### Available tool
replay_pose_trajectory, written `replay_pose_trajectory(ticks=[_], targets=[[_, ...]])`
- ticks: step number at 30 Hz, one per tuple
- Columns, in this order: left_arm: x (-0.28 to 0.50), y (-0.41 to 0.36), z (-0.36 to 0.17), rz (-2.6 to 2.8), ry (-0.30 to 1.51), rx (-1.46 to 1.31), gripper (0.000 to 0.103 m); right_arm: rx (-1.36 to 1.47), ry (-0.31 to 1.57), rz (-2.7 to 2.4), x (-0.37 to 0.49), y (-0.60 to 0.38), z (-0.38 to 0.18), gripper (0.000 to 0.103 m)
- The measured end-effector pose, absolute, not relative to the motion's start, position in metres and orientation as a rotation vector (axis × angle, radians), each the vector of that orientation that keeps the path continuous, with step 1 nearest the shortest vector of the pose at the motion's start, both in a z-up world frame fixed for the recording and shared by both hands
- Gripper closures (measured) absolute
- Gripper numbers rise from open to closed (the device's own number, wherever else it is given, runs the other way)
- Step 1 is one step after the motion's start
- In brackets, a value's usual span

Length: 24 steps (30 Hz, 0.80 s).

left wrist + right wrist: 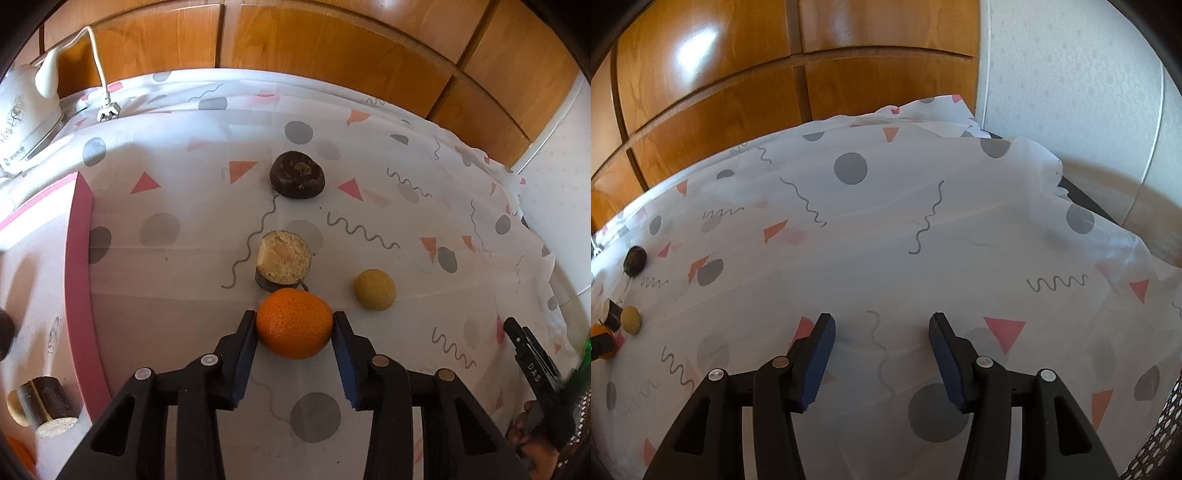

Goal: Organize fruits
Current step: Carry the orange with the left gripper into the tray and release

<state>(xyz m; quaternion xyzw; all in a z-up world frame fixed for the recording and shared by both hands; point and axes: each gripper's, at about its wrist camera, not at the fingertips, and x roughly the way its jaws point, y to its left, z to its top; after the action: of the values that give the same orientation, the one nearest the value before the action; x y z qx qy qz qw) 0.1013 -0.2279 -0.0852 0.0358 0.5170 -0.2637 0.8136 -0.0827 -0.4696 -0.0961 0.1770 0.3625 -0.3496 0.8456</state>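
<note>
In the left wrist view my left gripper is shut on an orange, which sits on or just above the patterned tablecloth. Just beyond it lies a cut dark-skinned fruit with pale flesh. A whole dark fruit lies farther back and a small yellow fruit to the right. A pink tray at the left holds dark cut pieces. My right gripper is open and empty over bare cloth; the fruits show small at its far left.
A white appliance with a cord and plug stands at the back left. Wooden cabinet doors run behind the table. The cloth drops off at the right edge. A mesh basket rim shows at lower right.
</note>
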Motion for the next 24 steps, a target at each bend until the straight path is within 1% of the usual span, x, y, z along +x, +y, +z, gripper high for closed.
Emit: replay_pose_trajectory(ticks=[7, 14, 20, 24], targets=[[0.097, -0.219, -0.08, -0.555, 1.068, 0.052, 0.063, 0.423, 0.736, -0.786, -0.091, -0.476, -0.096, 0.051], [0.09, -0.191, -0.055, -0.516, 0.997, 0.005, 0.063, 0.415, 0.75, -0.865, -0.091, -0.478, -0.096, 0.051], [0.089, -0.146, -0.03, -0.471, 0.942, -0.069, 0.063, 0.407, 0.757, -0.865, -0.091, -0.477, -0.097, 0.049], [0.093, -0.105, -0.025, -0.4, 0.939, -0.12, 0.063, 0.406, 0.757, -0.862, -0.091, -0.476, -0.097, 0.047]])
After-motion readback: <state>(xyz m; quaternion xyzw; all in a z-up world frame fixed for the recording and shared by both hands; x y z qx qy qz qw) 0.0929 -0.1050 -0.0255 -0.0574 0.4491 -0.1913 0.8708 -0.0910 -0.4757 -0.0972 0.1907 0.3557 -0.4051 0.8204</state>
